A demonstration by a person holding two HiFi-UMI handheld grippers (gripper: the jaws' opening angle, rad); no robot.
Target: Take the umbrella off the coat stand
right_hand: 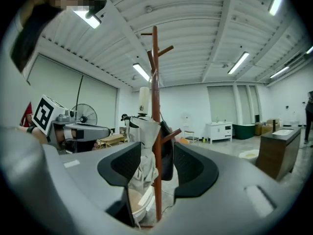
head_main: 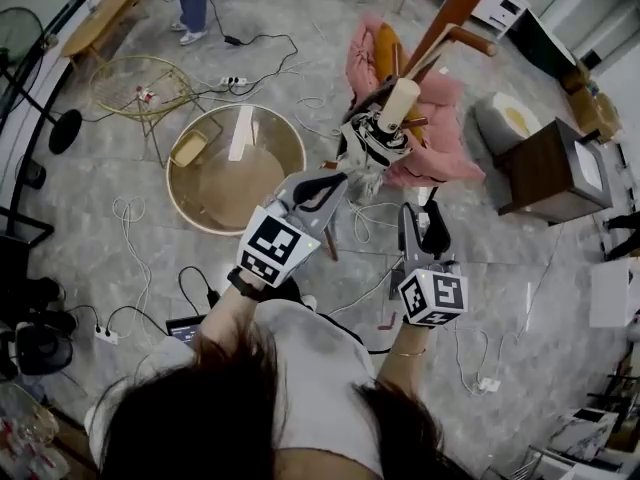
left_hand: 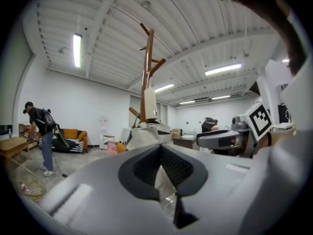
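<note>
grippers level before umbrella

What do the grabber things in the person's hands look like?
Both the left gripper and right gripper have smooth grey bodies with black ribbed pads inside their jaws. Each carries a white cube printed with black square markers. The person wears a white short-sleeved top and a dark wristband.

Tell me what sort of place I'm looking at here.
Probably a big indoor lab or studio dressed with home furniture. A power strip lies on the bare floor, strip lights line a ribbed industrial ceiling, and a coat stand and sofa stand in open space.
</note>
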